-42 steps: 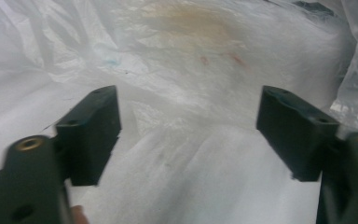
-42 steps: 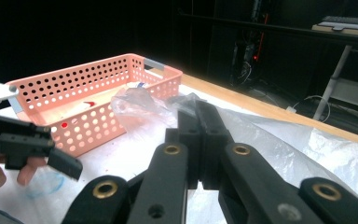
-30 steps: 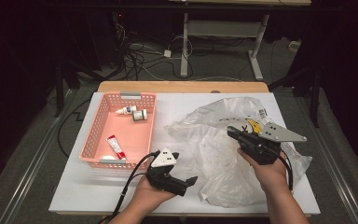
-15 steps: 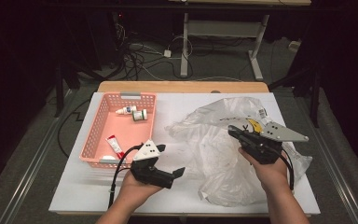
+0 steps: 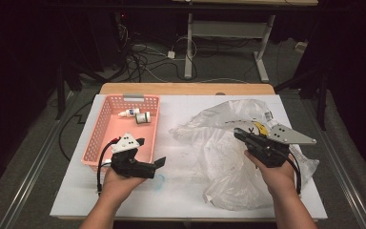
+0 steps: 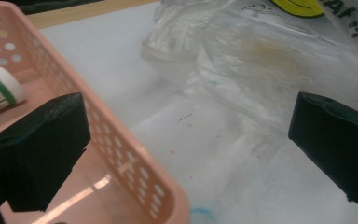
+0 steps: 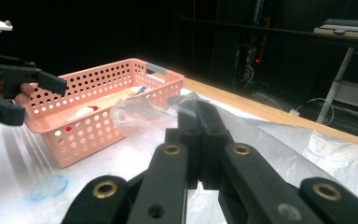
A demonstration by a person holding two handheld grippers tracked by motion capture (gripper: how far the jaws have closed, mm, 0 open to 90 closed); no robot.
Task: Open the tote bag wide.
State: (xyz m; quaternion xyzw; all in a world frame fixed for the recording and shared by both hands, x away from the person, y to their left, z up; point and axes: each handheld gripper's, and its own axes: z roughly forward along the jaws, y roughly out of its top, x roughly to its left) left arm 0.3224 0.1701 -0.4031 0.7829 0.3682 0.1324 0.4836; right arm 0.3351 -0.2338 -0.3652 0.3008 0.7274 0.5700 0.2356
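Room: dark all around, with black cables (image 5: 143, 67) on the floor at the far side and a grey frame (image 5: 219, 43) standing behind the bench.
Bench: white top (image 5: 181, 191) with a wooden strip along the far edge; a faint blue smudge (image 5: 158, 181) sits near the left hand.
Open room: the near middle of the bench is bare, and so is the far middle between basket and bag.
Plastic bag: big, clear and crumpled (image 5: 219, 148), spread over the right half of the bench; it has a yellow patch with black marks, too small to read.
Basket: pink with holes (image 5: 106, 125), on the left side of the bench, reaching to the far edge.
Bottles: two small white ones (image 5: 136, 115) lie at the far end of the basket; the writing is too blurred to read.
Left gripper: (image 5: 148, 155) held over the near right corner of the basket, fingers (image 6: 42, 149) wide apart and holding nothing.
Right gripper: (image 7: 198, 122) over the bag, fingers (image 7: 205, 135) pressed together on a fold of the bag.
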